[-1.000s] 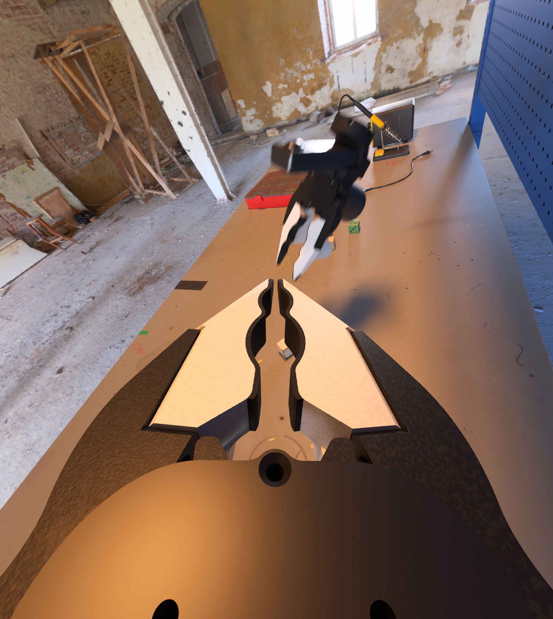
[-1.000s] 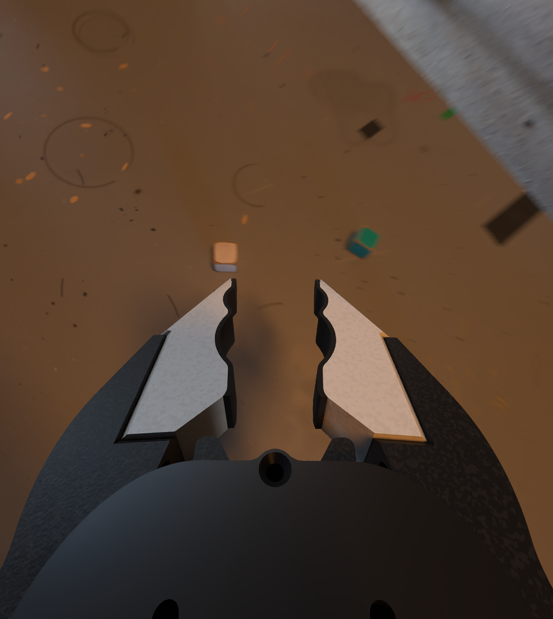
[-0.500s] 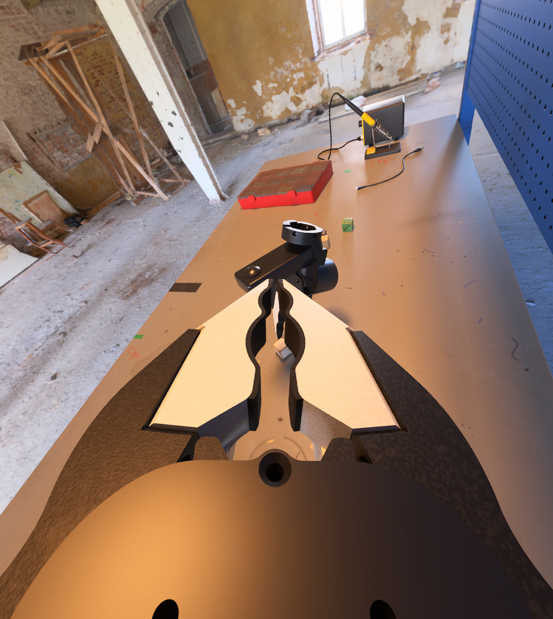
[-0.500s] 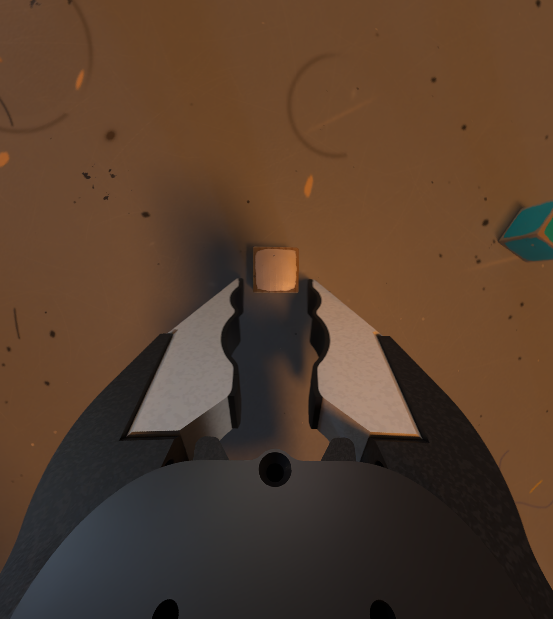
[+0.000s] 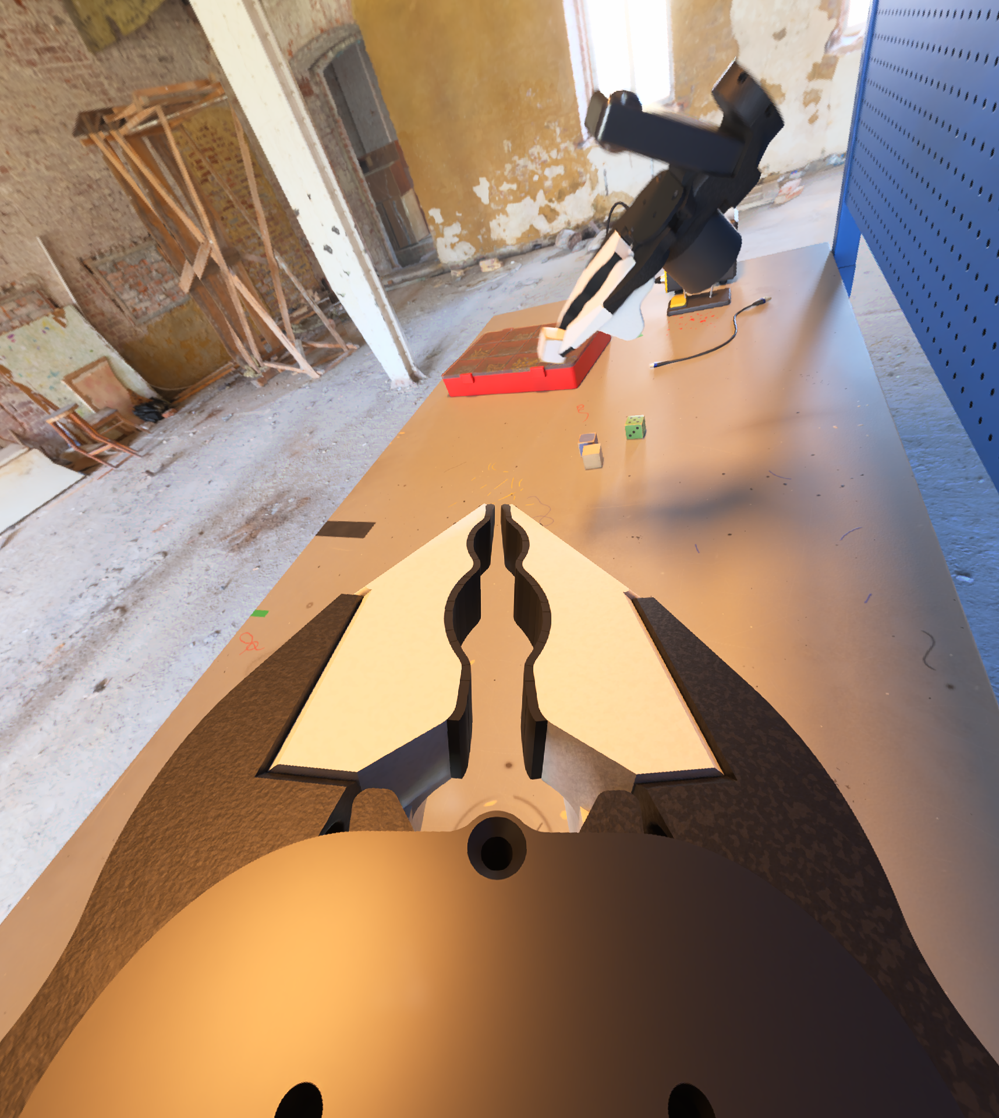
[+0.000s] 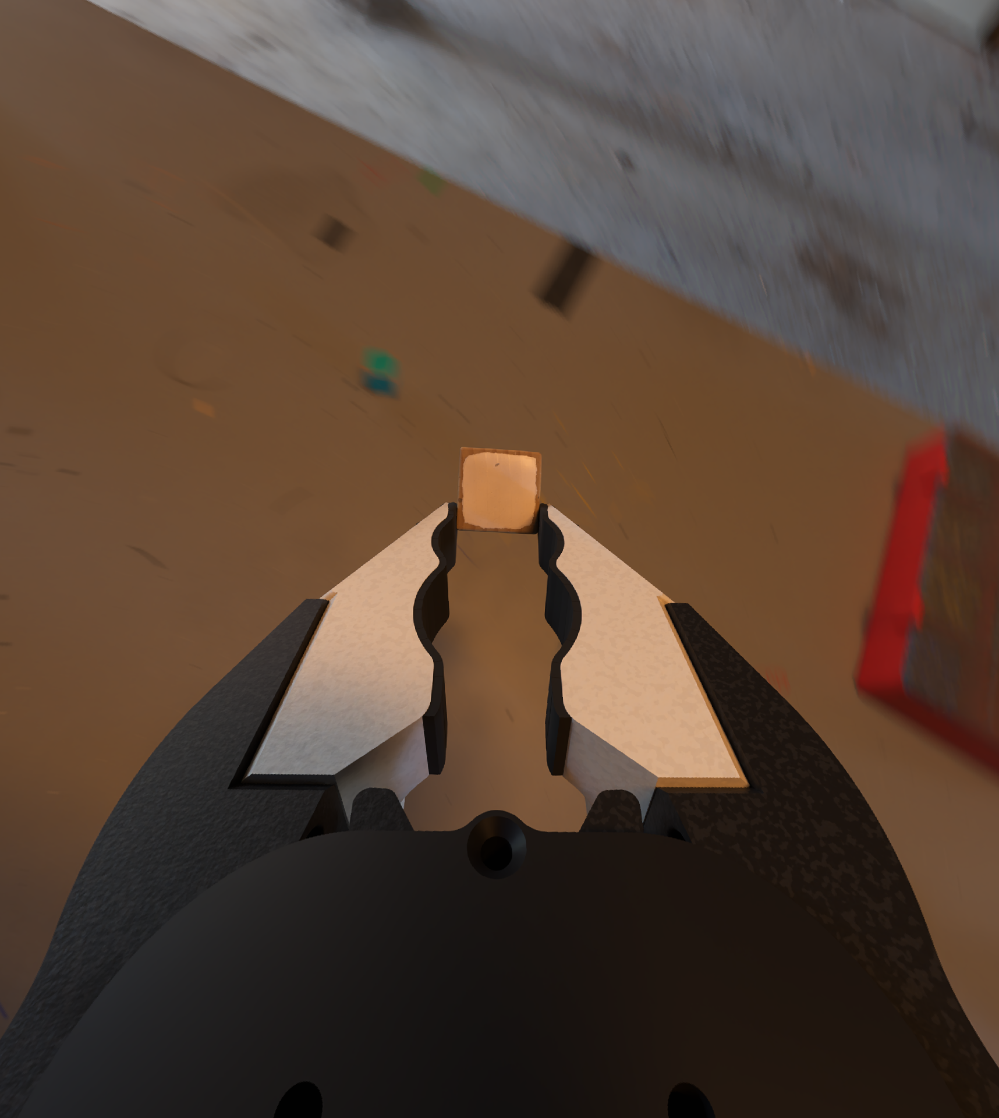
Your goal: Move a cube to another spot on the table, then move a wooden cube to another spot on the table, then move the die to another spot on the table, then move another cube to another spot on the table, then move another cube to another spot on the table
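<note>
So the right gripper point(image 6: 497, 514) is up off the table point(image 6: 122, 544), tilted down, pinching a wooden cube point(image 6: 499, 490) at its fingertips. Left gripper point(image 5: 497, 511) sits low, fingers nearly pressed together, holding nothing.

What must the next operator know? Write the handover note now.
Left claw: shut, empty, low over the table.
Right claw: shut on the wooden cube, lifted clear of the table.
On the table: green die, two small cubes close together beside it, and a blurred teal-green cube.
Done: wooden cube picked up; earlier moves cannot be judged.
Left: set it down at a new spot, then the die and the remaining cubes.
</note>
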